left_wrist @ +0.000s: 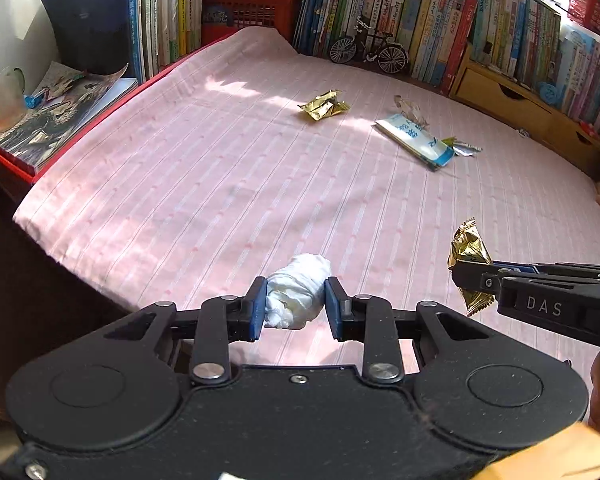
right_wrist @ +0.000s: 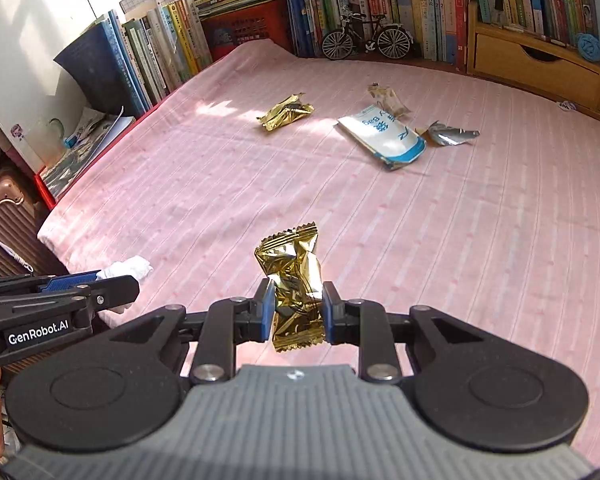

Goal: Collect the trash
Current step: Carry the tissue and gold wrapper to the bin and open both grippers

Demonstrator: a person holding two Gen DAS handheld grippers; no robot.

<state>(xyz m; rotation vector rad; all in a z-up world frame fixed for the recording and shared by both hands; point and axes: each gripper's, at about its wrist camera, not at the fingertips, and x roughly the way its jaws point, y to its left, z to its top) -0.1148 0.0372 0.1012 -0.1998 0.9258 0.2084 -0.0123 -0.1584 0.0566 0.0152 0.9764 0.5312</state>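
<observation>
My left gripper (left_wrist: 296, 304) is shut on a crumpled white tissue (left_wrist: 298, 294), held above the near edge of the pink striped cloth (left_wrist: 220, 168). My right gripper (right_wrist: 296, 310) is shut on a gold foil wrapper (right_wrist: 296, 284), also lifted over the cloth; the wrapper (left_wrist: 469, 258) shows at the right of the left wrist view. On the cloth farther off lie another gold wrapper (right_wrist: 286, 113), a white and blue packet (right_wrist: 384, 136), a silver foil scrap (right_wrist: 450, 134) and a small crumpled clear wrapper (right_wrist: 388, 98).
Rows of upright books (right_wrist: 380, 4) line the back, with a model bicycle (right_wrist: 366, 40) in front. A wooden drawer unit (right_wrist: 540, 68) stands at the right. A red tray of magazines (left_wrist: 48, 120) sits left, a brown suitcase (right_wrist: 8, 216) below it.
</observation>
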